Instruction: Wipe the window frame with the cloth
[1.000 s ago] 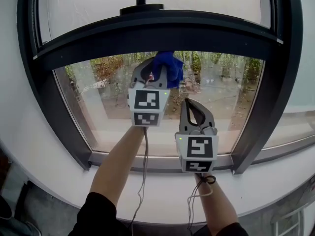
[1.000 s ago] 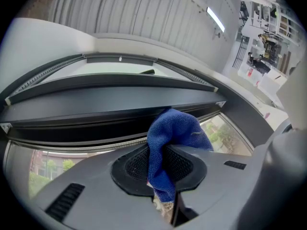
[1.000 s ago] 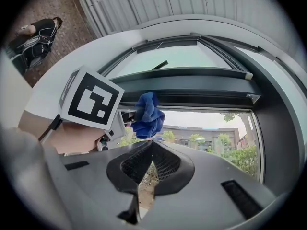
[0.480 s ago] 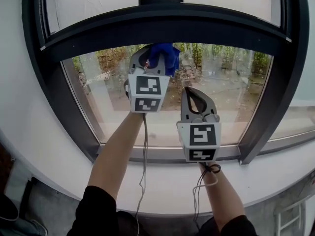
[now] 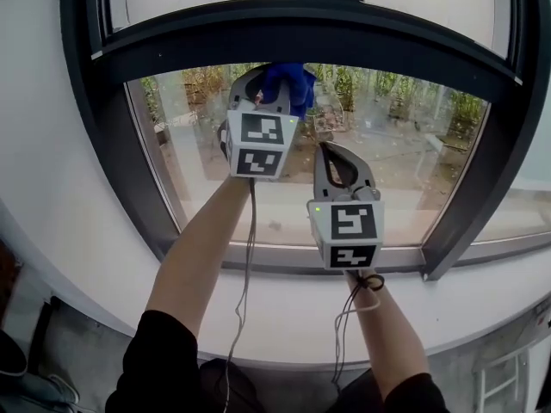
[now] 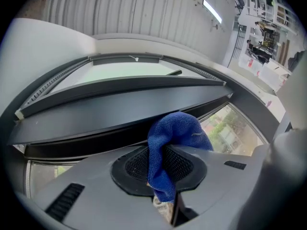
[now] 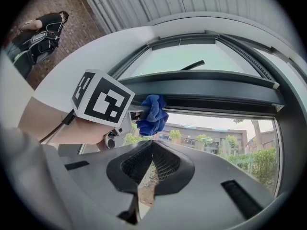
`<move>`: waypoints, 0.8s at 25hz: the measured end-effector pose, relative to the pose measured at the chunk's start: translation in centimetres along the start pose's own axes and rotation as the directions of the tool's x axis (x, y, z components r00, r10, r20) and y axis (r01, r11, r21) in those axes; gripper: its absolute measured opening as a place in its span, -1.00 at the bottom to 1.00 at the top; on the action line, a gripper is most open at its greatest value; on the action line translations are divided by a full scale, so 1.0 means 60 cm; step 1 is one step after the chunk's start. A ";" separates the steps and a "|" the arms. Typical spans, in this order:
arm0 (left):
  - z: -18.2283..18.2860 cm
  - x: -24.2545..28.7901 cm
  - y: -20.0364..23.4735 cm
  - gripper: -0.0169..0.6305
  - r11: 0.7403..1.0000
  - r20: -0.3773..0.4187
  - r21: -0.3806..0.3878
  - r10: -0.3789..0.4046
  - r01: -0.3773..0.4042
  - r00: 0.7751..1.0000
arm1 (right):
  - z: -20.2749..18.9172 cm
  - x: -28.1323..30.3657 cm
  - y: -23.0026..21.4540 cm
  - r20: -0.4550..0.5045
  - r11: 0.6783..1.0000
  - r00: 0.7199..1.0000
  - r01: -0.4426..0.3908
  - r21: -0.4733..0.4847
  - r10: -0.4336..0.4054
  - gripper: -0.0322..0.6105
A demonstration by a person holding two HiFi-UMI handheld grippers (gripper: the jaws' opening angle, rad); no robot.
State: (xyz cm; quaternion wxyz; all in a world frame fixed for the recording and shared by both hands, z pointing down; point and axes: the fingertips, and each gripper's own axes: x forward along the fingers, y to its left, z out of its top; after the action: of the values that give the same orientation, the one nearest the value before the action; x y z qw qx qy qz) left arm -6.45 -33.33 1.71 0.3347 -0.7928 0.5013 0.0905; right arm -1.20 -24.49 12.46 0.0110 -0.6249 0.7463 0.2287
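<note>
Blue cloth is pinched in your left hand-held gripper. Its jaws are closed on the fabric: one fold hangs down between the pads and the bigger bunch bulges out past the tips. That bunch sits straight ahead of the left hand-held gripper, up against the lower edge of the dark horizontal bar of the window frame, right at the top of the lower glass pane. In the left gripper view the cloth meets the underside of that bar.

Your right hand-held gripper is lower than the left one and to its right, clear of it. Its jaw tips are brought together with only a thin slit between the pads, and it holds nothing. It faces the glass without touching the frame. From the right hand-held gripper, the cloth lies above and slightly left of the tips, beside the left one's marker cube.
</note>
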 end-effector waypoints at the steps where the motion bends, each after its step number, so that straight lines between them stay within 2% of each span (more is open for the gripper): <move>1: -0.002 -0.003 0.008 -0.76 1.000 -0.003 0.003 0.005 -0.005 1.000 | 0.001 0.002 0.007 -0.003 1.000 1.000 -0.003 -0.001 0.003 -0.88; 13: -0.038 -0.044 0.123 -0.76 0.996 -0.061 0.056 0.069 -0.066 0.996 | 0.029 0.046 0.110 0.030 0.995 0.995 -0.094 0.023 0.094 -0.88; 20: -0.062 -0.077 0.213 -0.76 0.986 -0.086 0.094 0.149 -0.141 0.985 | 0.031 0.057 0.166 0.040 0.989 0.989 -0.146 0.027 0.145 -0.88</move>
State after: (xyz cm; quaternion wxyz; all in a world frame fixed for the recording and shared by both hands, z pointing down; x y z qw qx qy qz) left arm -20.32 -35.73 1.12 0.3379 -0.7421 0.5762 0.0559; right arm -11.79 -25.87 13.01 0.0176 -0.5641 0.7929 0.2297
